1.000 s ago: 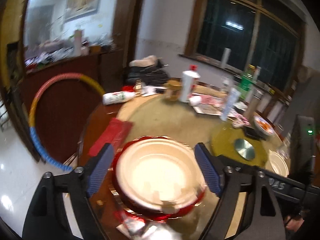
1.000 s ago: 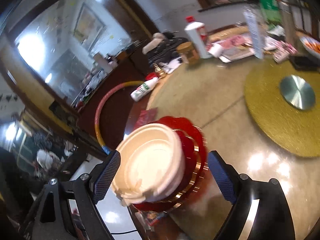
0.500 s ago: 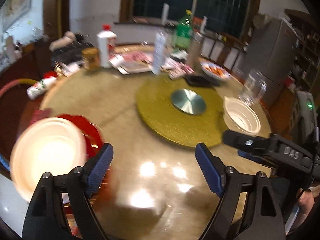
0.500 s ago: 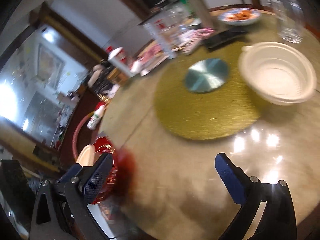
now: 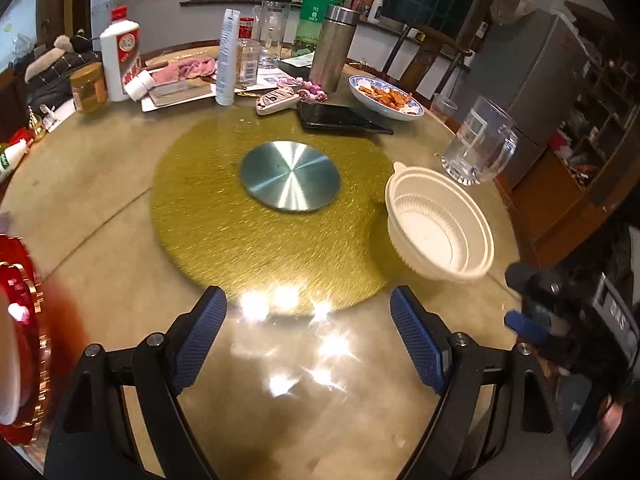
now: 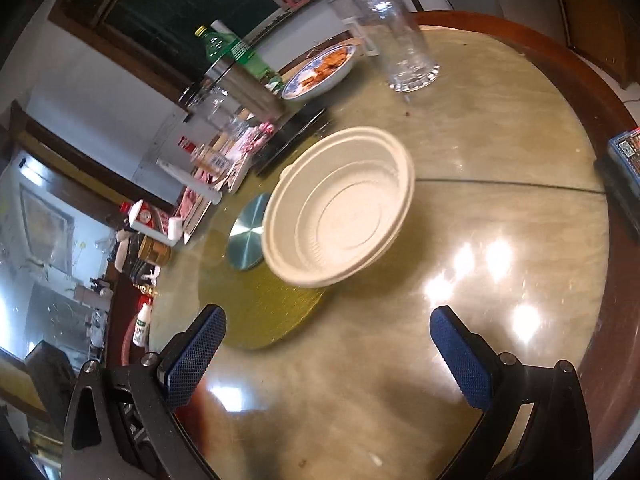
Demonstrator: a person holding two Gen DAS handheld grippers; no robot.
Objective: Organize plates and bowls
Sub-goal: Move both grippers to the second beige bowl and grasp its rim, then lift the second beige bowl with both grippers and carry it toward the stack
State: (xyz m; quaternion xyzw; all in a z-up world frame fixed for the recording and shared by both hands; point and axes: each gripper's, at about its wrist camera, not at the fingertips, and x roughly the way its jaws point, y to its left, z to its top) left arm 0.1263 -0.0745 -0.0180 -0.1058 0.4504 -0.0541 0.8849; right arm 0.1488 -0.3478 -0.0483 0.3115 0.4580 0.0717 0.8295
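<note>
Bowl [image 6: 340, 204] untouched ahead; both grippers' fingers [image 6: 196, 356] wide apart, empty.

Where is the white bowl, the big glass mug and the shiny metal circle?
white bowl [image 6: 340, 216]: right wrist view, on its inside bottom.
glass mug [image 5: 476, 148]: left wrist view, on its clear side wall.
metal disc [image 5: 290, 176]: left wrist view, on its flat top.

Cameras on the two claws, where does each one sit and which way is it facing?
Left wrist: behind the open left claw, looking down across the round table at the white bowl; the right claw shows.
Right wrist: behind the open right claw, tilted, facing the white bowl.
Shared: bowl, glass mug, food plate.
</note>
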